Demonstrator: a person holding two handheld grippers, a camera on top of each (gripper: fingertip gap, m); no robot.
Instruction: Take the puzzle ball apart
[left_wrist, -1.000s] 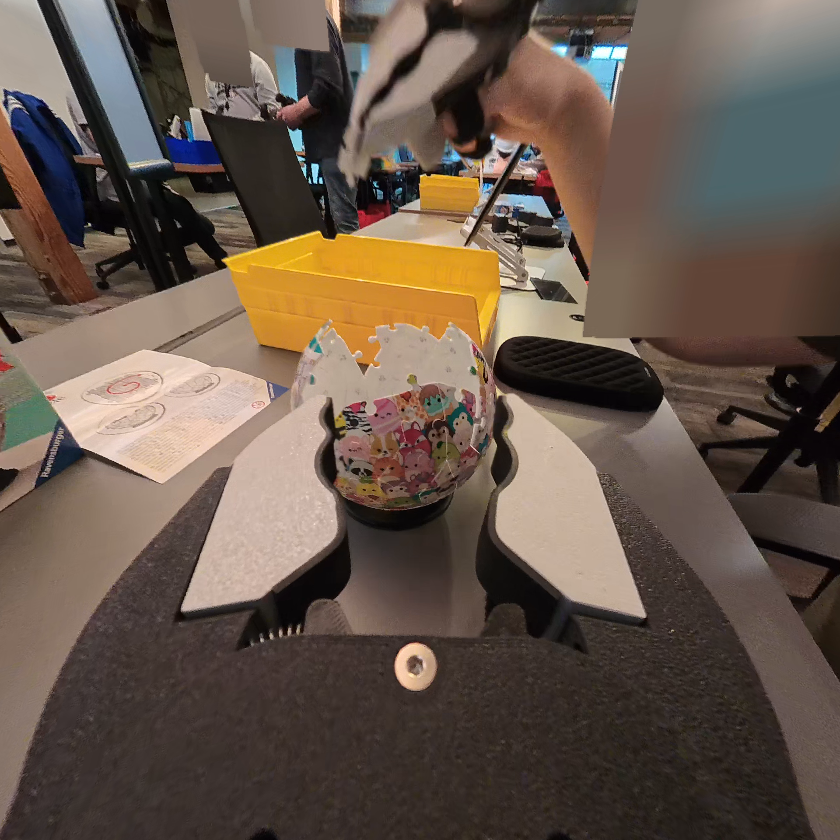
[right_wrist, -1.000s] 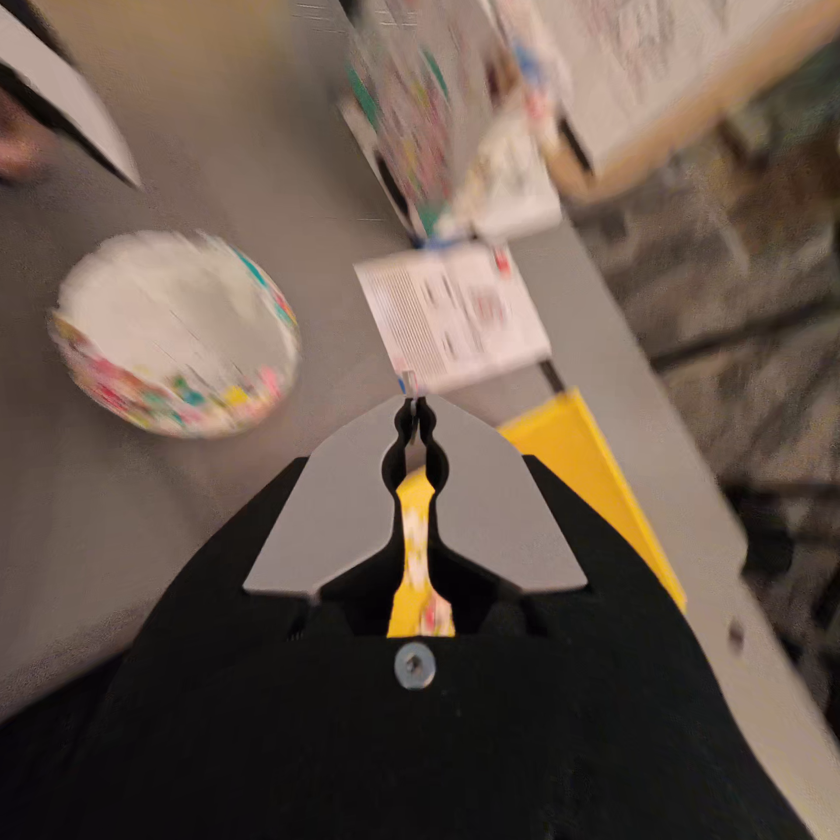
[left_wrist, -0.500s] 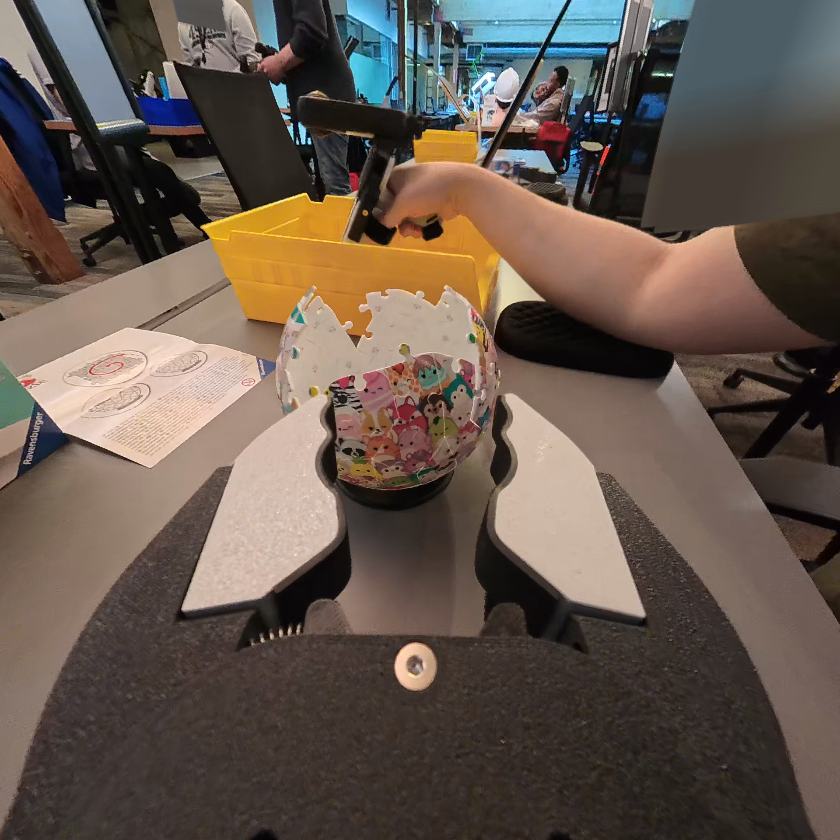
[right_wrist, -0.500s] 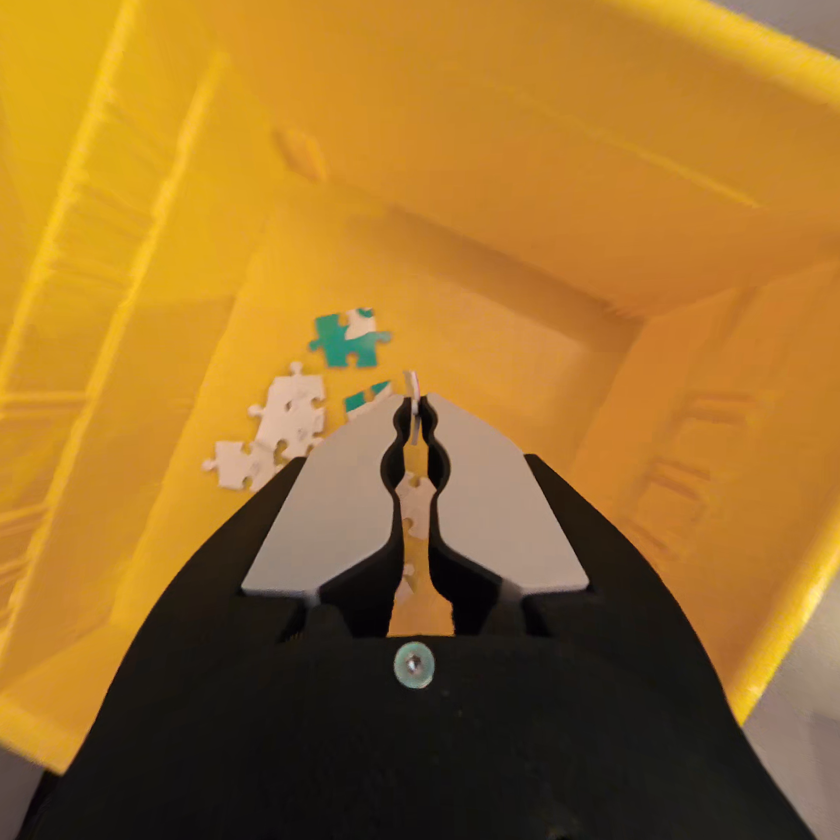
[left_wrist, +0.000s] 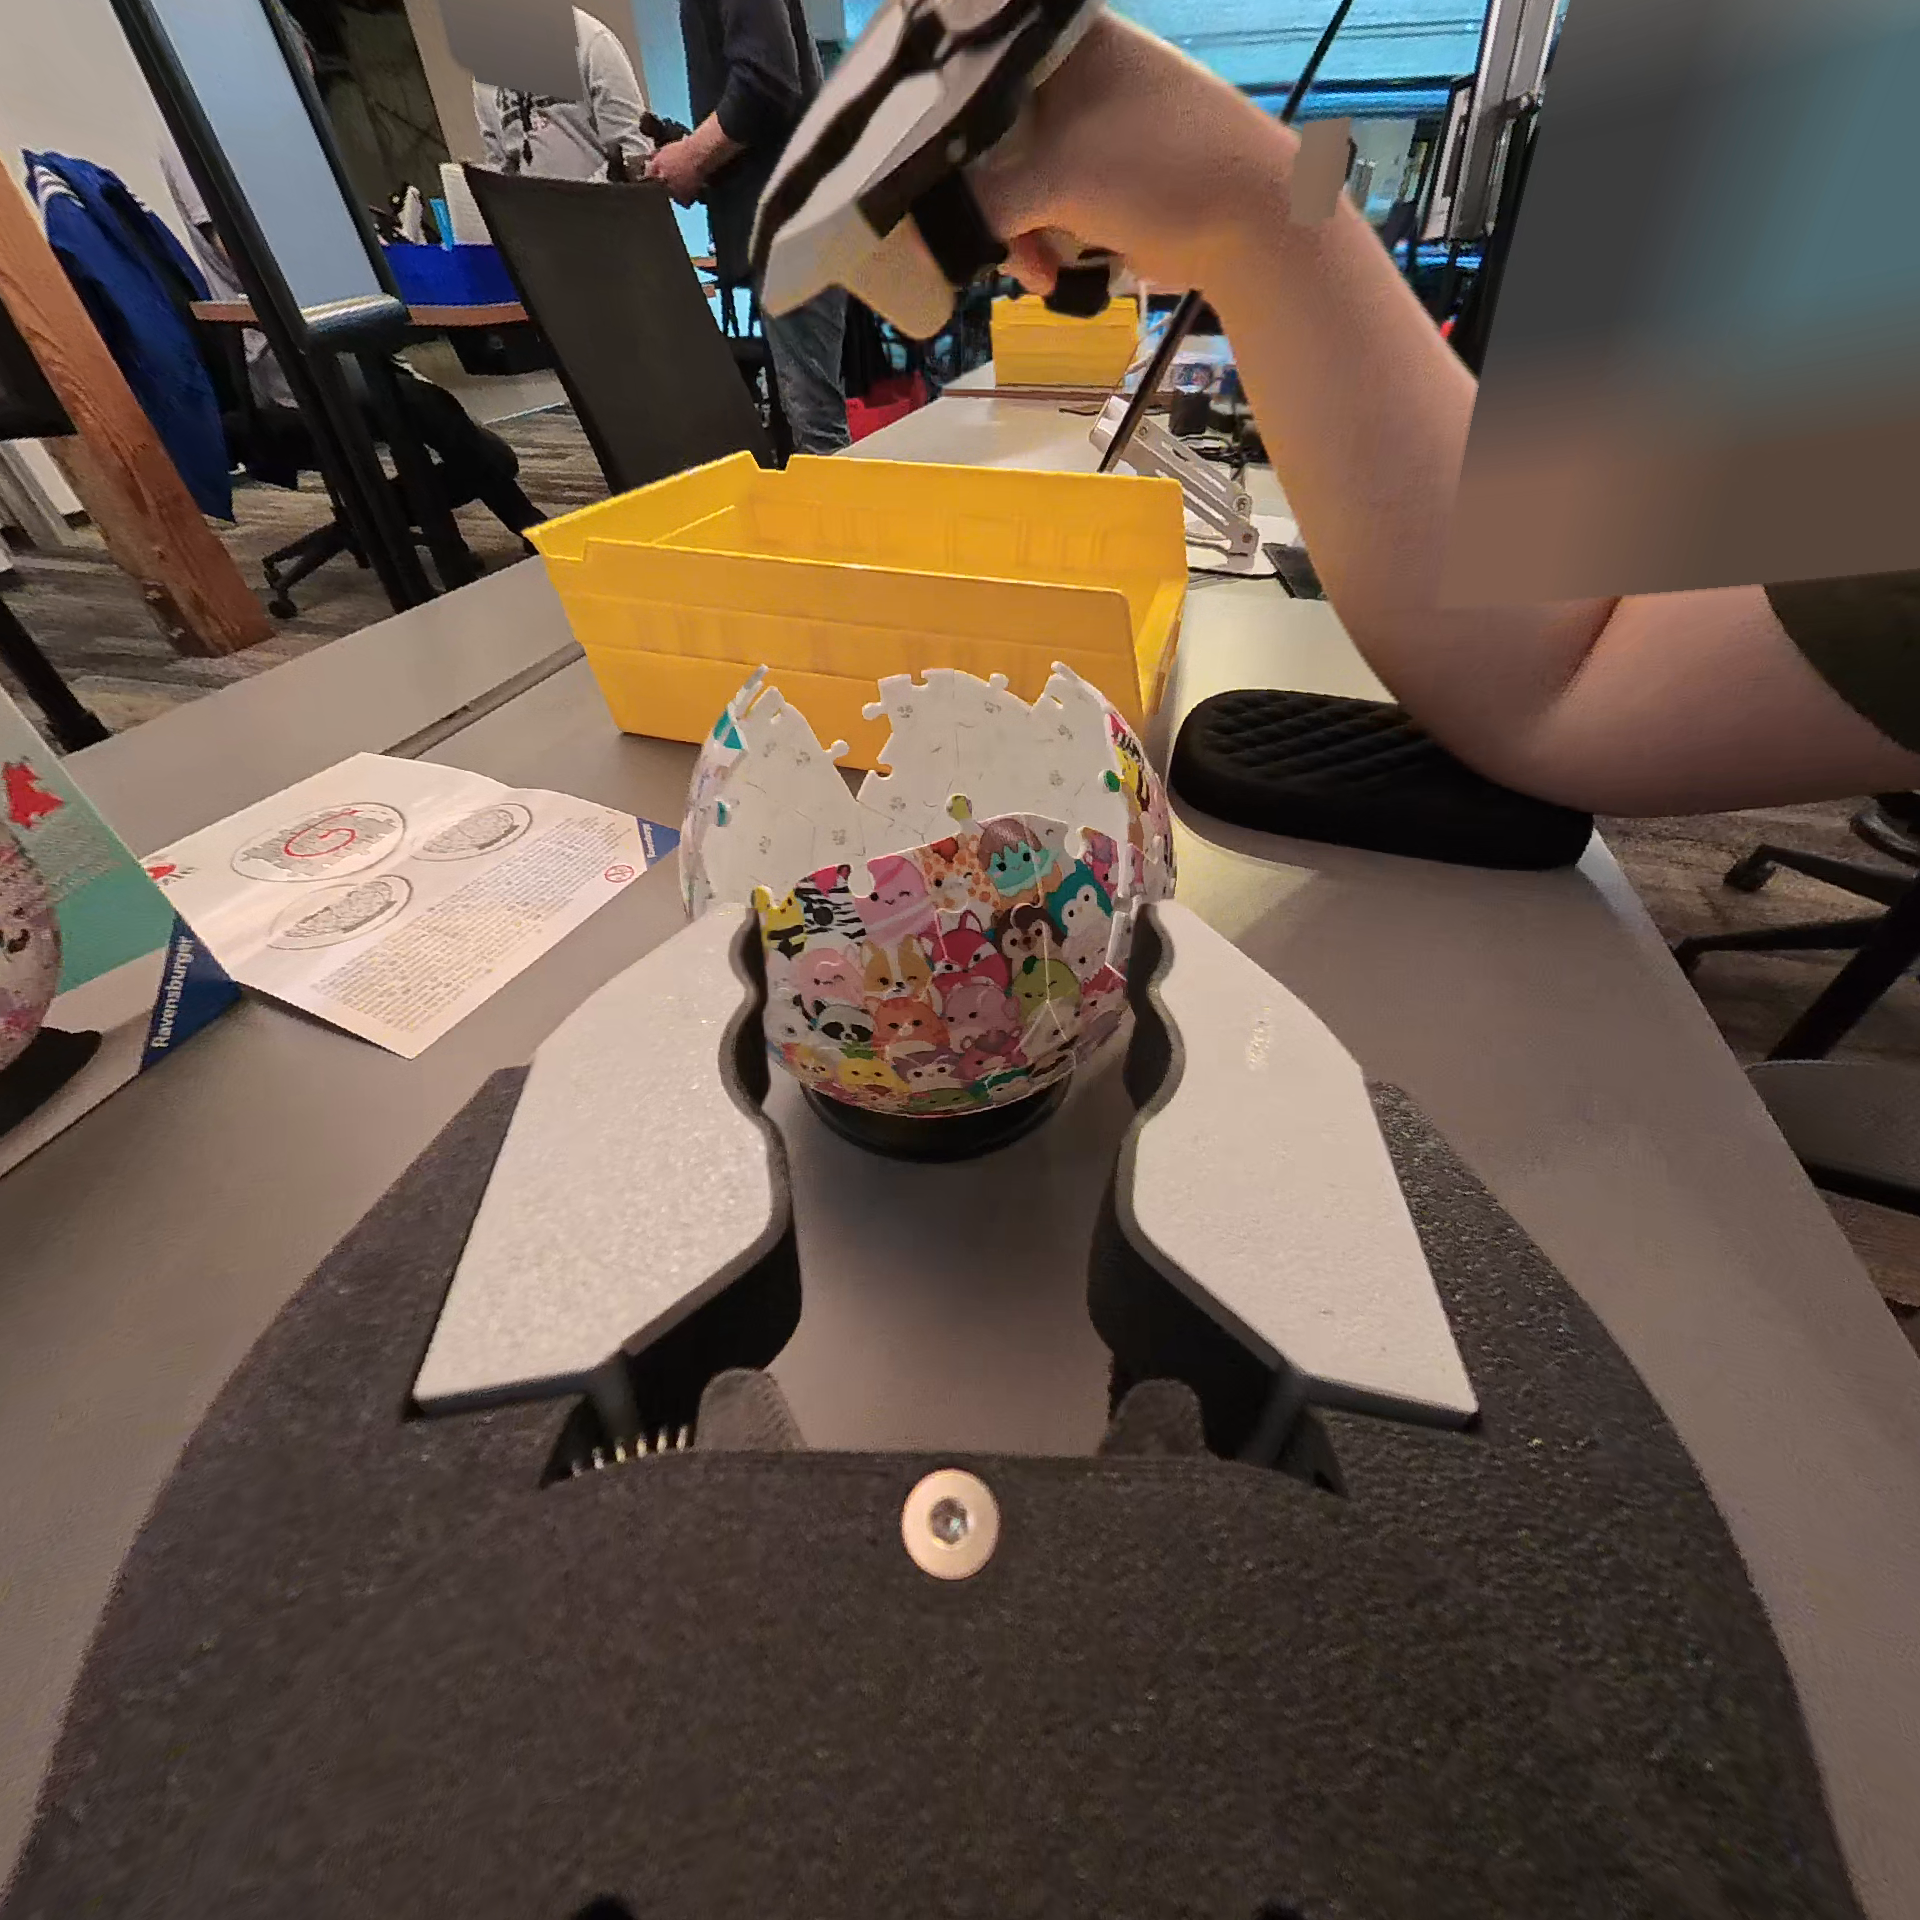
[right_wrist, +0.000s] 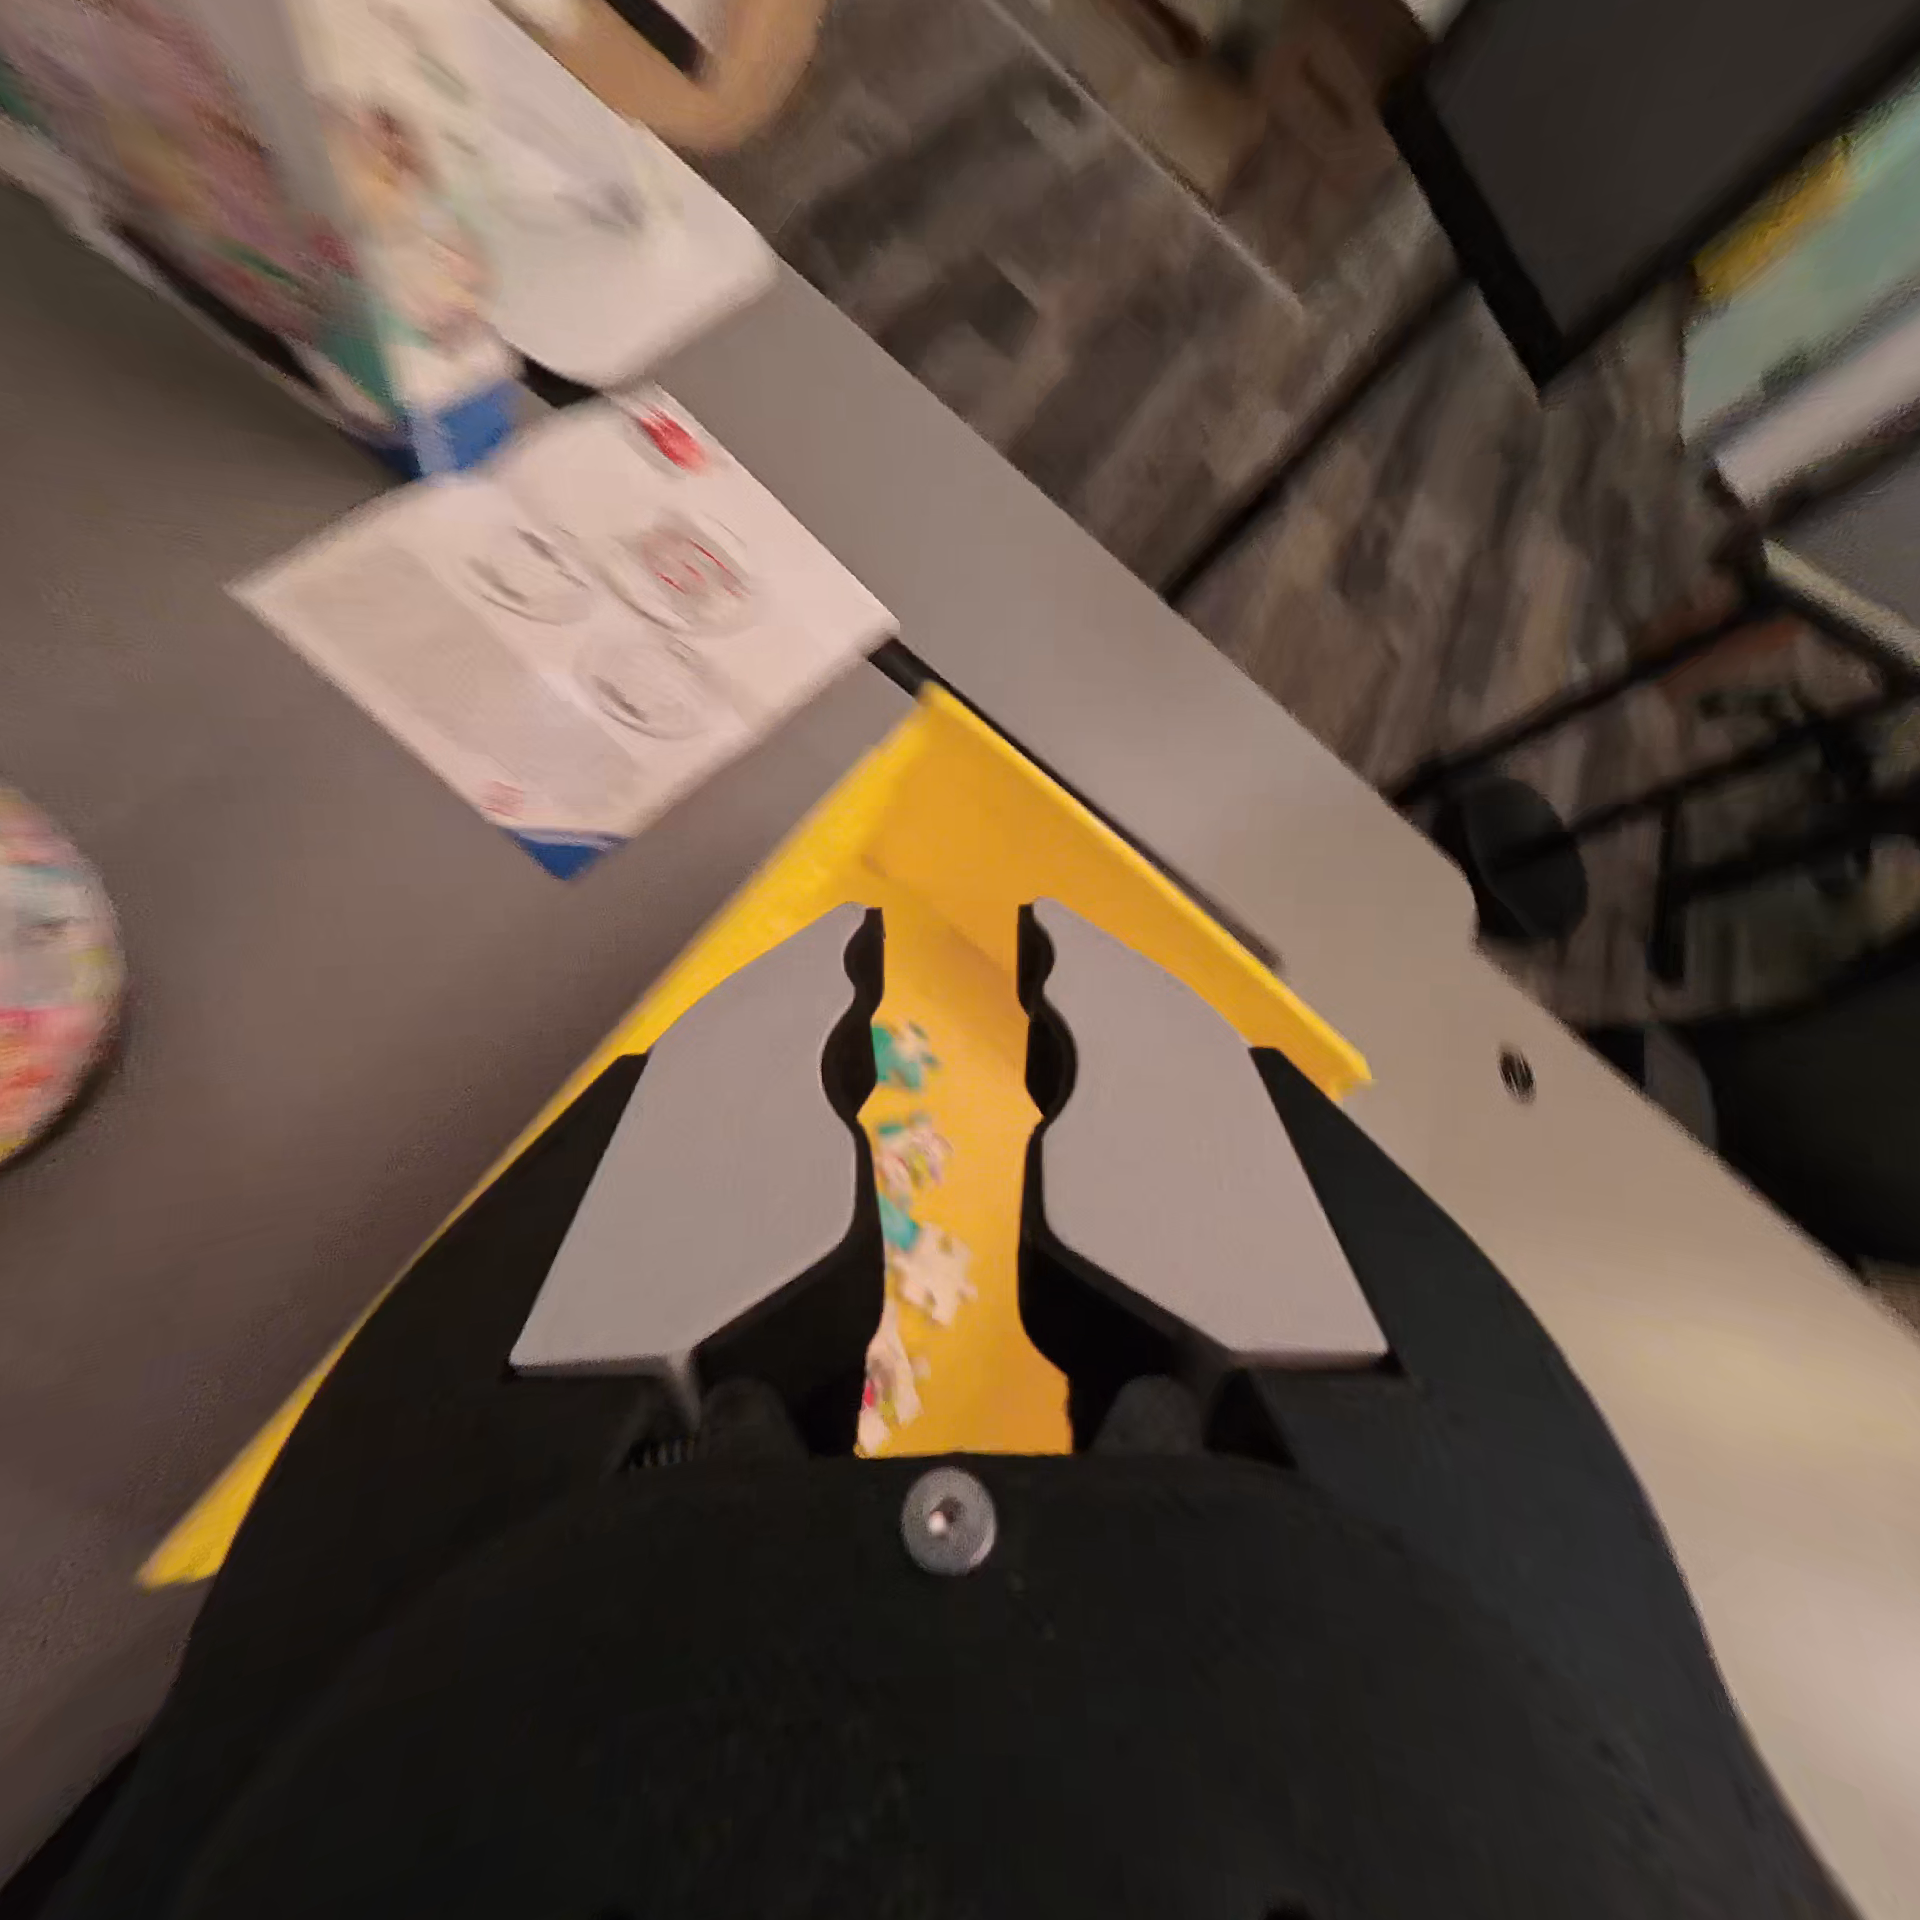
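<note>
The puzzle ball (left_wrist: 935, 987), now an open shell with a jagged white rim and a cartoon-animal outside, stands on a black ring stand (left_wrist: 935, 1127) on the grey table. My left gripper (left_wrist: 943, 920) is shut on the ball, one pad against each side. My right gripper (right_wrist: 948, 920) is open and empty above a corner of the yellow bin (right_wrist: 997, 831), where several loose puzzle pieces (right_wrist: 925, 1278) lie. In the left wrist view the right gripper (left_wrist: 831, 239) is held high over the bin (left_wrist: 862, 613). The ball shows blurred at the left edge of the right wrist view (right_wrist: 42, 977).
A paper leaflet (left_wrist: 405, 894) and the puzzle box (left_wrist: 62, 935) lie left of the ball. A black wrist rest (left_wrist: 1371, 779) lies to the right, under the person's arm. Chairs and people stand beyond the table's far edge. One gripper's finger ends stand about 30 centimetres off the other's.
My right gripper carried a puzzle piece over the bin, opened and let it go, then lifted up and away. My left gripper has kept its hold on the ball.
</note>
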